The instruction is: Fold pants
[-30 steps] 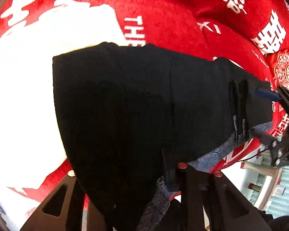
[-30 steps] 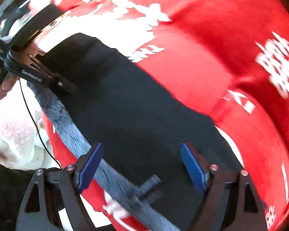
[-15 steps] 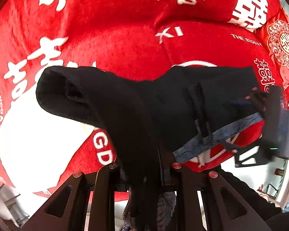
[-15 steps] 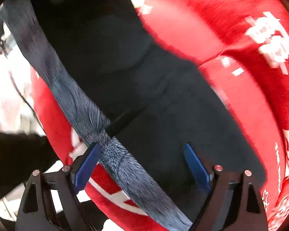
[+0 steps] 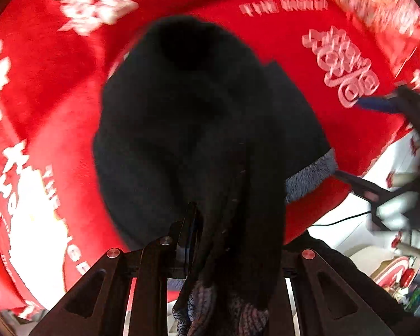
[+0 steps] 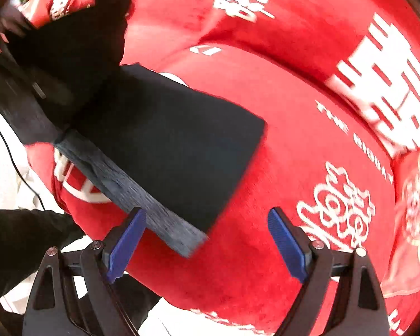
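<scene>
The black pants (image 5: pixel 210 128) are seen in the left wrist view as a bunched dark mass hanging from the left gripper (image 5: pixel 224 240), whose fingers are pressed together on the cloth; the rest is draped over the red printed cover (image 5: pixel 56 106). Only in the right wrist view is the flat folded part shown (image 6: pixel 168 145), laid on the cover (image 6: pixel 294 112) with its grey waistband (image 6: pixel 131 184) along the near edge. There the long axis is seen to run from the upper left, where the cloth is lifted, to the lower right, where a square corner lies. The right gripper (image 6: pixel 207 246) is held spread wide with nothing between its blue pads (image 6: pixel 285 240), just above the waistband's end. Open red cover is left to the right of the pants; the cover's edge falls away at lower left, where a black cable (image 6: pixel 11 156) hangs.
</scene>
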Motion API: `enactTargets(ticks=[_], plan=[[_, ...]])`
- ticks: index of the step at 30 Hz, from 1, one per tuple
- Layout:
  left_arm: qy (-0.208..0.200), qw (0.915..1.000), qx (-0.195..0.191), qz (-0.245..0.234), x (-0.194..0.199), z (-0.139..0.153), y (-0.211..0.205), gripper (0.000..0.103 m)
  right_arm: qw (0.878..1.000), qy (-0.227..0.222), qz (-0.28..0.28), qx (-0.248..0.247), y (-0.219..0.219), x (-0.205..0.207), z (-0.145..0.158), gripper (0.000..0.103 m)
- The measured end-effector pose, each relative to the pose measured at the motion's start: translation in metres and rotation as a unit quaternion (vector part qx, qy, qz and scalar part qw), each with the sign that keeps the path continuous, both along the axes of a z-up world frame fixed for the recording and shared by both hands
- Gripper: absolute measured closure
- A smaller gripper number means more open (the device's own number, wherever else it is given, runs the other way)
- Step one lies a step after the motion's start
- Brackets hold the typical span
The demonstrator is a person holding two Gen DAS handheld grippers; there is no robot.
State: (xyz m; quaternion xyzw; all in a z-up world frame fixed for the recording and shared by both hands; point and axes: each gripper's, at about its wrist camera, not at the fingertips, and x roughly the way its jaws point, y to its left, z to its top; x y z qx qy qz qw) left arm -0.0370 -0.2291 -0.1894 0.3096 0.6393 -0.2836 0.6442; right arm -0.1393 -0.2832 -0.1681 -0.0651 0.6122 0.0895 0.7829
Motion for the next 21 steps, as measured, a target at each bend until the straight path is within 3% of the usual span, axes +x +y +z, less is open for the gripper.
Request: enactTargets(ticks=[1, 2, 4, 5, 7, 8, 12, 14, 21], plan=[[0.004, 0.9998, 0.017, -0.008, -0.004, -0.018, -0.009, 0.08, 1.0, 0.002, -0.014, 0.003, -0.01, -0.009, 0.002, 0.012], [0.016, 0.9993, 0.033, -0.008, -0.006, -0.04, -0.02, 0.069, 1.0, 0.004, -0.024, 0.006, -0.017, -0.015, 0.001, 0.012], [0.02, 0.999, 0.039, 0.004, -0.009, -0.055, -0.032, 0.046, 0.999, 0.008, -0.036, 0.008, -0.027, -0.026, -0.001, 0.012], [0.013, 0.999, 0.042, 0.007, -0.011, -0.055, -0.036, 0.045, 0.999, 0.011, -0.042, 0.009, -0.028, -0.032, -0.002, 0.012], [0.015, 0.9992, 0.031, 0.019, -0.01, -0.05, -0.037, 0.045, 0.999, 0.015, -0.048, 0.009, -0.035, -0.042, -0.002, 0.012], [0.03, 0.9988, 0.001, 0.039, -0.006, -0.044, -0.031, 0.045, 0.998, 0.017, -0.051, 0.01, -0.037, -0.046, -0.002, 0.012], [0.072, 0.9927, -0.041, 0.087, 0.012, -0.045, -0.016, 0.047, 0.998, 0.021, -0.063, 0.022, -0.042, -0.051, 0.0, 0.012], [0.077, 0.9919, -0.048, 0.089, 0.02, -0.046, -0.011, 0.059, 0.997, 0.017, -0.067, 0.036, -0.04, -0.046, 0.003, 0.012], [0.097, 0.99, -0.068, 0.077, 0.04, -0.044, -0.004, 0.078, 0.995, 0.0, -0.072, 0.068, -0.016, -0.027, 0.008, 0.012]])
